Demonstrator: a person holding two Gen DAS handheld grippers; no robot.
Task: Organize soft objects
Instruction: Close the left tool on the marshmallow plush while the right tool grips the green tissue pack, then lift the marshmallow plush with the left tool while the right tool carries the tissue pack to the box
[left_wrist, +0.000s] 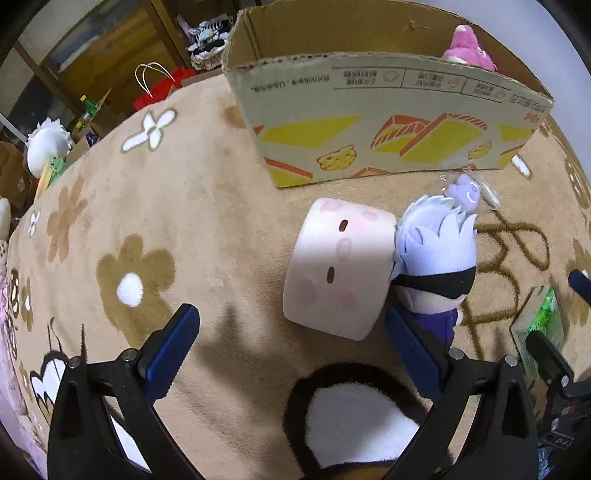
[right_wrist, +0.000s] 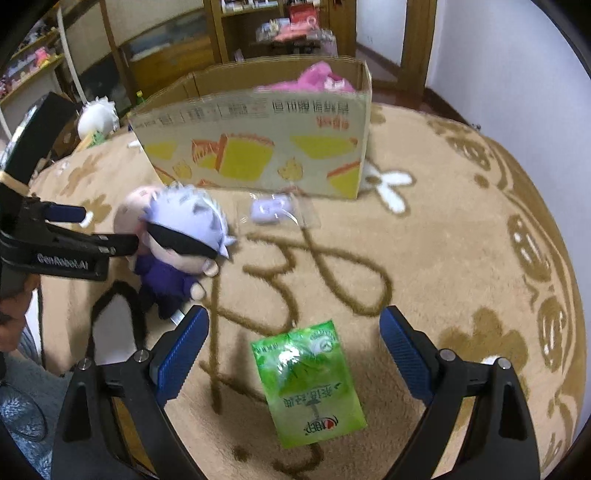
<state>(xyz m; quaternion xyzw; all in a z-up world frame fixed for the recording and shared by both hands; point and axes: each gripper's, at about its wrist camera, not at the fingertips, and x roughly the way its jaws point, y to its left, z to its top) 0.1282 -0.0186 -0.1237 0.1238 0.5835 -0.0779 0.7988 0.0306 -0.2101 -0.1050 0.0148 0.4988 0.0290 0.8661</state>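
A beige plush blanket (left_wrist: 207, 206) patterned with brown and white flowers covers the whole work surface. At its far side stands an open cardboard box (left_wrist: 384, 122) printed with yellow blocks and cheese motifs; a pink plush toy (left_wrist: 467, 48) sits inside it, at the right end as seen from the left wrist. In front of the box lies a white cylindrical plush cushion (left_wrist: 336, 273) with pink spots and two dark eye marks on its upper face. Touching the cushion's right side is a plush doll (right_wrist: 177, 240) with lavender hair, a black blindfold and a dark purple outfit. A green plastic packet (right_wrist: 308, 384) lies flat on the blanket, apart from the doll. A small lilac plush in a clear wrapper (right_wrist: 271, 210) rests just before the box.

The left gripper (left_wrist: 291, 350) has its blue-padded jaws spread wide, holding nothing; the cushion lies just beyond and between its fingertips, and its right finger is beside the doll. The right gripper (right_wrist: 295, 343) is likewise spread wide and empty, with the green packet lying between its fingers.
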